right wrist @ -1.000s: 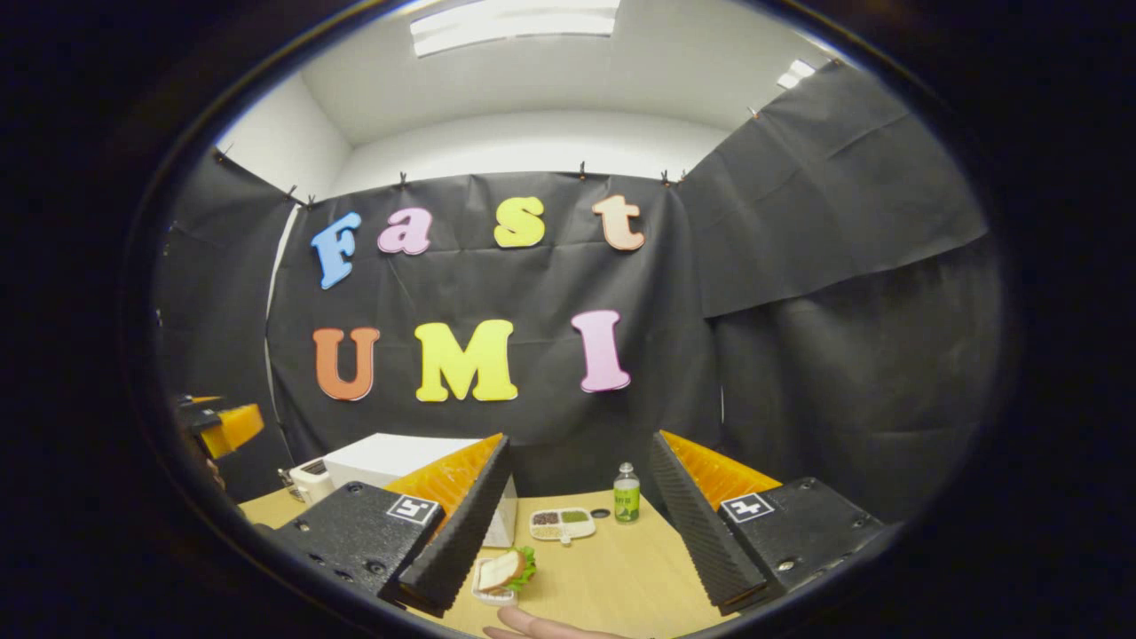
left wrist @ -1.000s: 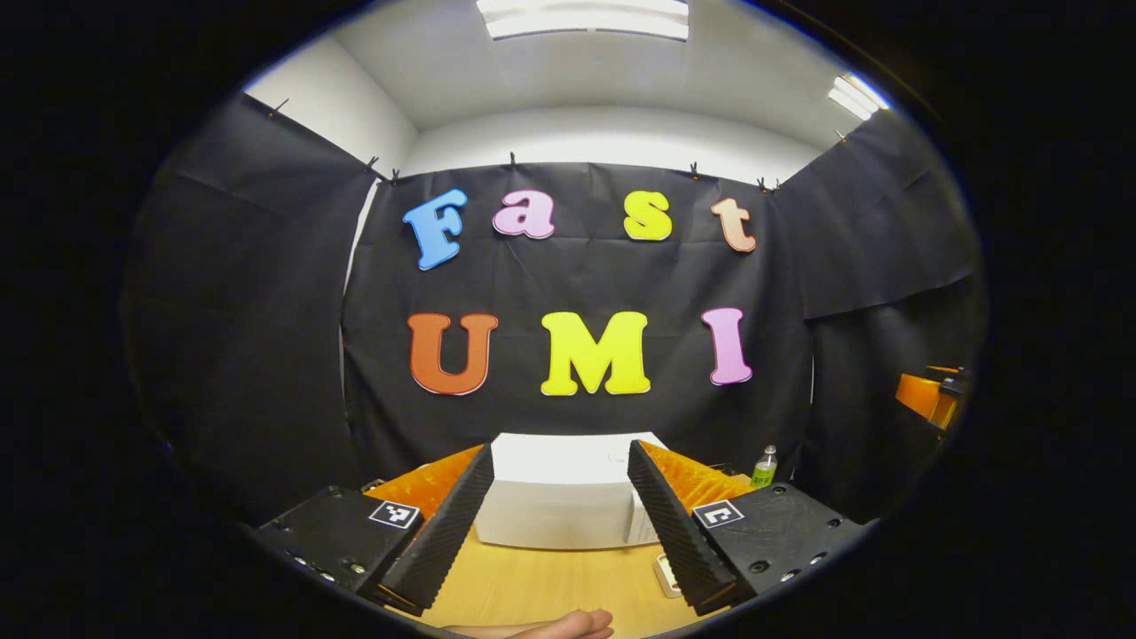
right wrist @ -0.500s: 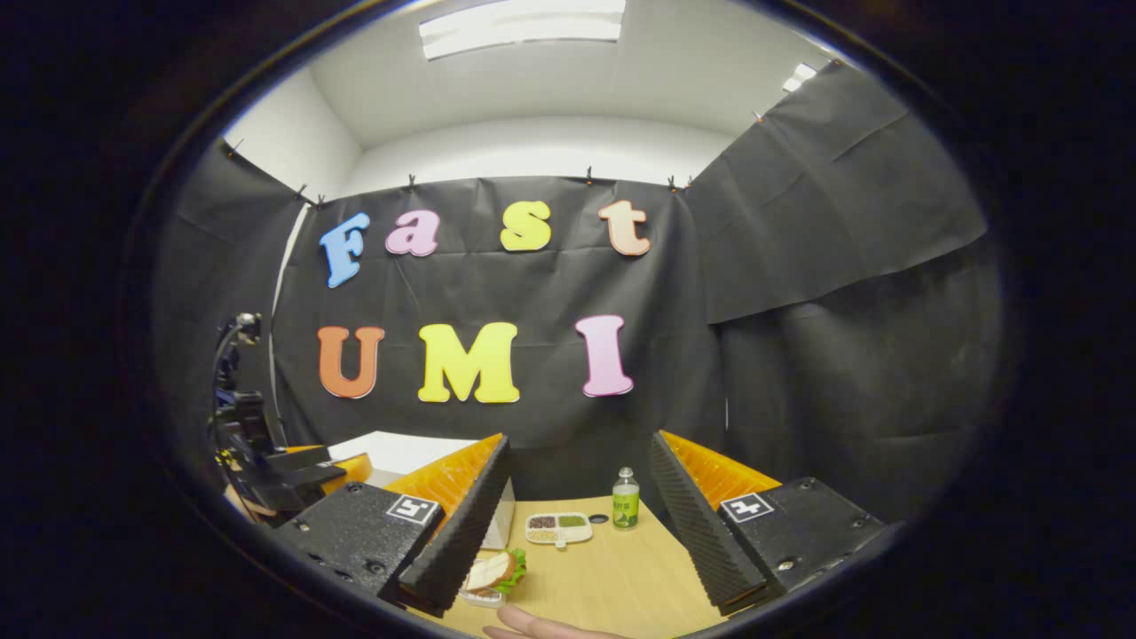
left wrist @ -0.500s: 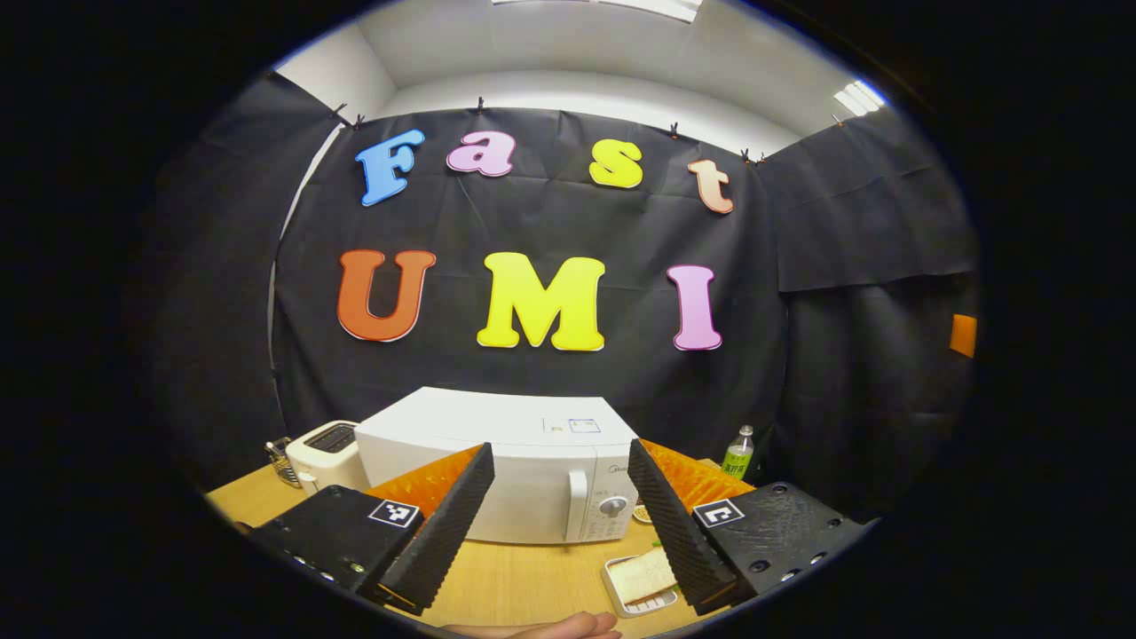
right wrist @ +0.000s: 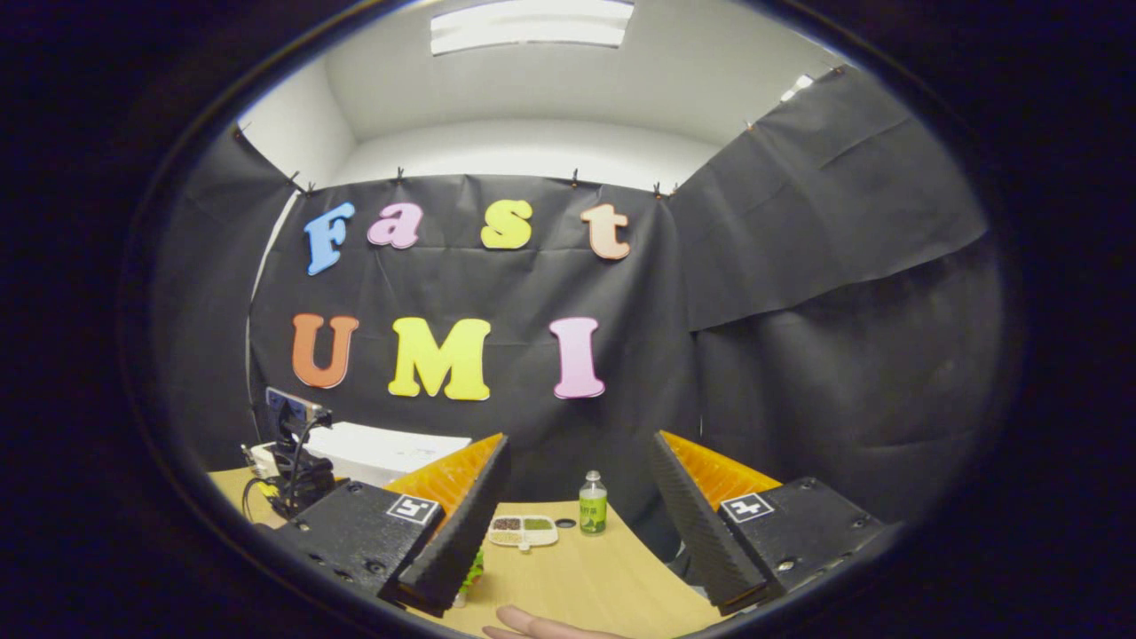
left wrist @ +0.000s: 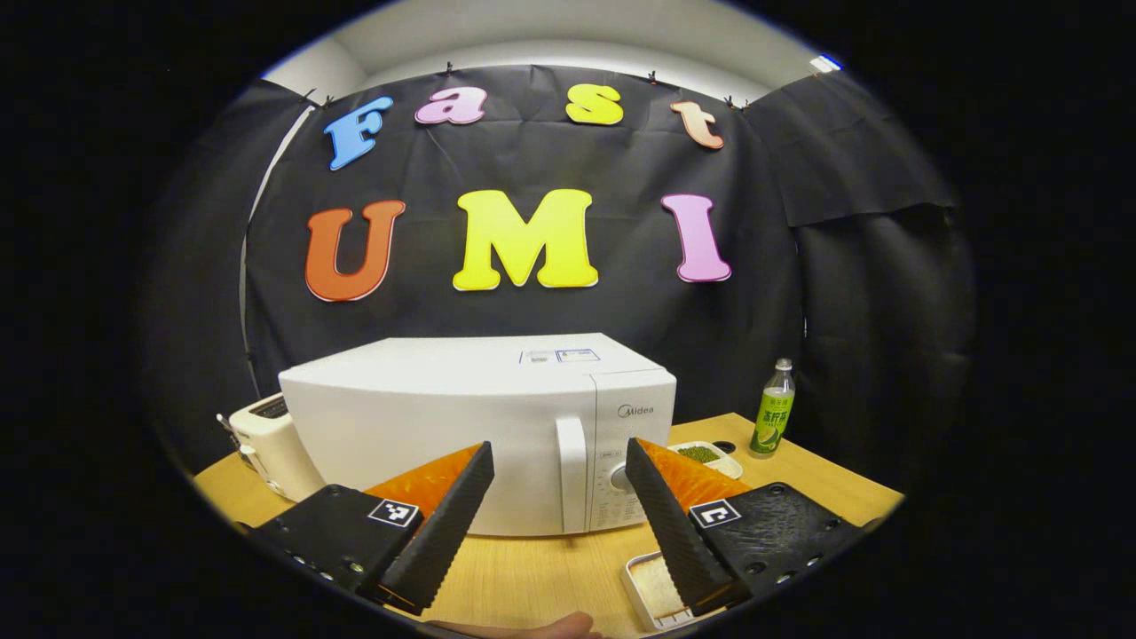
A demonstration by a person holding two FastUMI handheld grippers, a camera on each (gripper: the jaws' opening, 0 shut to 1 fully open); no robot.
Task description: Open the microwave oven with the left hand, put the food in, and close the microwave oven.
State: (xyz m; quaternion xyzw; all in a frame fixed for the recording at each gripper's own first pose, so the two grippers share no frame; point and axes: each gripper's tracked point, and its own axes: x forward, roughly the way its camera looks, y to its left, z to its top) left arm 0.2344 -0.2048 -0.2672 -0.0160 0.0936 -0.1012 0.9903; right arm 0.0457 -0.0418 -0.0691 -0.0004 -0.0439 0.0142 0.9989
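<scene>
Left gripper view: left claw (left wrist: 555, 515) spread wide, empty, facing the microwave (left wrist: 479, 426) on the table (left wrist: 550, 577); its long side runs across, door shut, handle (left wrist: 571, 475) upright. Food tray (left wrist: 652, 590) sits lower right.

Right gripper view: right claw (right wrist: 577, 515) wide, empty; bottle (right wrist: 592, 502) ahead.

My left gripper's right finger covers most of the white rectangular food tray (left wrist: 646, 593). Beyond my right gripper's left finger, only a green leafy scrap (right wrist: 473, 565) peeks out; what it is, I cannot tell.
</scene>
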